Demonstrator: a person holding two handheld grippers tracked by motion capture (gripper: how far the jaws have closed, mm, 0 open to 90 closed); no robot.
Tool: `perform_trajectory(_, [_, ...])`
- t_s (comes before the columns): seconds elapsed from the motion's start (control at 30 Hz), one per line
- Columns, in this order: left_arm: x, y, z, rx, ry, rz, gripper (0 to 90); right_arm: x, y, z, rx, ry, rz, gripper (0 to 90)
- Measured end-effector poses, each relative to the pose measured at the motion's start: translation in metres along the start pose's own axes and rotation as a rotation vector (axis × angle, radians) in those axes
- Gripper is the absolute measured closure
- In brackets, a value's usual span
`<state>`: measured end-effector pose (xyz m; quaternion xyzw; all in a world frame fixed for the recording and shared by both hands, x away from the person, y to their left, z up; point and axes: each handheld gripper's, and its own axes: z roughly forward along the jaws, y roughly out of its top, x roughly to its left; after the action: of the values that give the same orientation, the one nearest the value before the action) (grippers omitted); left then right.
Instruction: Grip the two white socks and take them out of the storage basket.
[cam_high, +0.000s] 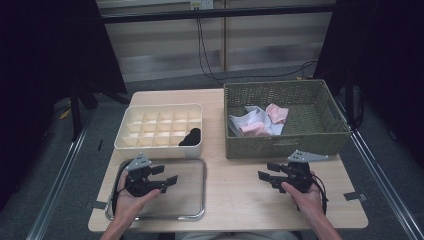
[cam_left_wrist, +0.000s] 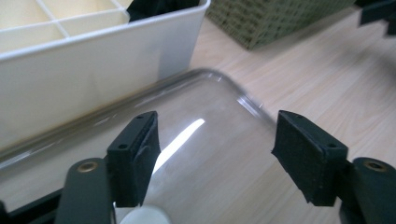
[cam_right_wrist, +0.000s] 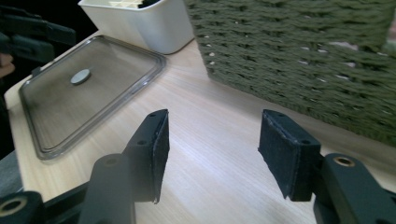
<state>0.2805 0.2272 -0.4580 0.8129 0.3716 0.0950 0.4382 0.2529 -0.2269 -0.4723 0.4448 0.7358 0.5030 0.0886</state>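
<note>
While both hands rest low at the near edge of the light wooden table (cam_high: 235, 195), neither tool grips anything. Left gripper (cam_high: 167, 176) hangs over the clear rectangular plastic lid (cam_high: 192, 192), jaws spread wide with only the lid's surface seen between them in the left gripper view (cam_left_wrist: 215, 137); pads not touching it, as far as can be told. Small round grey knob (cam_right_wrist: 81, 76) sits on the lid. Right gripper (cam_high: 267, 171) sits just in front of the olive-green woven basket (cam_high: 285, 145), jaws pointing toward the lid, parted at a middling width over bare tabletop (cam_right_wrist: 212, 144). Basket holds pink and white cloth pieces (cam_high: 262, 121). White plastic divided organiser box (cam_high: 162, 145) stands just behind the lid, beside the basket; a black rolled item (cam_high: 190, 137) lies in its front right compartment. Other compartments look empty.
</note>
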Motion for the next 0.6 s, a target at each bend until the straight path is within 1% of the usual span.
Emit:
perform_trajectory(0.03, [-0.001, -0.003, 0.0, 0.005, -0.014, -0.011, 30.4, 0.001, 0.002, 0.0, 0.004, 0.004, -0.004, 43.5])
perform_trajectory(0.07, [-0.003, -0.005, 0.0, 0.011, -0.015, -0.007, 30.4, 0.001, 0.004, 0.0, 0.009, 0.01, -0.005, 43.5])
perform_trajectory(0.1, [-0.006, -0.006, 0.0, 0.017, -0.004, 0.021, 30.3, 0.002, 0.006, 0.0, 0.011, 0.017, -0.003, 43.2])
perform_trajectory(0.13, [-0.007, -0.007, -0.001, 0.014, -0.009, 0.025, 29.9, 0.002, 0.009, 0.0, 0.008, 0.012, 0.0, 43.0])
perform_trajectory(0.17, [-0.008, -0.008, -0.002, 0.008, -0.021, 0.023, 29.8, 0.002, 0.01, 0.001, 0.005, 0.013, 0.001, 43.1])
perform_trajectory(0.2, [-0.009, -0.009, -0.002, 0.005, -0.024, 0.023, 29.8, 0.001, 0.012, 0.001, 0.008, 0.017, 0.004, 43.2])
perform_trajectory(0.23, [-0.011, -0.011, -0.002, 0.01, -0.026, 0.024, 29.8, 0.001, 0.013, 0.001, 0.008, 0.02, 0.007, 43.3])
perform_trajectory(0.27, [-0.011, -0.012, -0.002, 0.013, -0.039, 0.019, 30.1, 0.0, 0.015, 0.001, 0.005, 0.023, 0.005, 44.1])
perform_trajectory(0.3, [-0.011, -0.015, -0.001, 0.026, -0.044, 0.005, 30.5, 0.0, 0.016, 0.0, 0.005, 0.027, 0.003, 44.5])
perform_trajectory(0.33, [-0.012, -0.016, 0.001, 0.032, -0.041, 0.001, 30.3, 0.001, 0.018, 0.0, 0.003, 0.031, -0.004, 44.7])
perform_trajectory(0.37, [-0.014, -0.017, 0.003, 0.049, -0.038, 0.024, 29.9, 0.001, 0.019, -0.001, -0.002, 0.032, -0.006, 44.7])
perform_trajectory(0.4, [-0.015, -0.017, 0.004, 0.064, -0.032, 0.058, 30.2, 0.0, 0.021, -0.002, -0.005, 0.031, -0.004, 44.7])
perform_trajectory(0.47, [-0.016, -0.016, 0.005, 0.06, -0.039, 0.055, 30.3, 0.0, 0.025, -0.004, -0.01, 0.028, 0.0, 44.6])
perform_trajectory(0.5, [-0.016, -0.016, 0.004, 0.055, -0.046, 0.044, 30.2, 0.0, 0.027, -0.005, -0.015, 0.026, 0.003, 44.8])
perform_trajectory(0.53, [-0.016, -0.016, 0.004, 0.054, -0.044, 0.044, 30.3, -0.001, 0.029, -0.005, -0.019, 0.029, -0.004, 44.6])
perform_trajectory(0.57, [-0.016, -0.017, 0.004, 0.052, -0.045, 0.039, 30.3, -0.001, 0.031, -0.005, -0.024, 0.025, 0.002, 44.2])
perform_trajectory(0.6, [-0.016, -0.017, 0.004, 0.054, -0.054, 0.039, 30.3, -0.002, 0.034, -0.006, -0.029, 0.025, -0.002, 44.1])
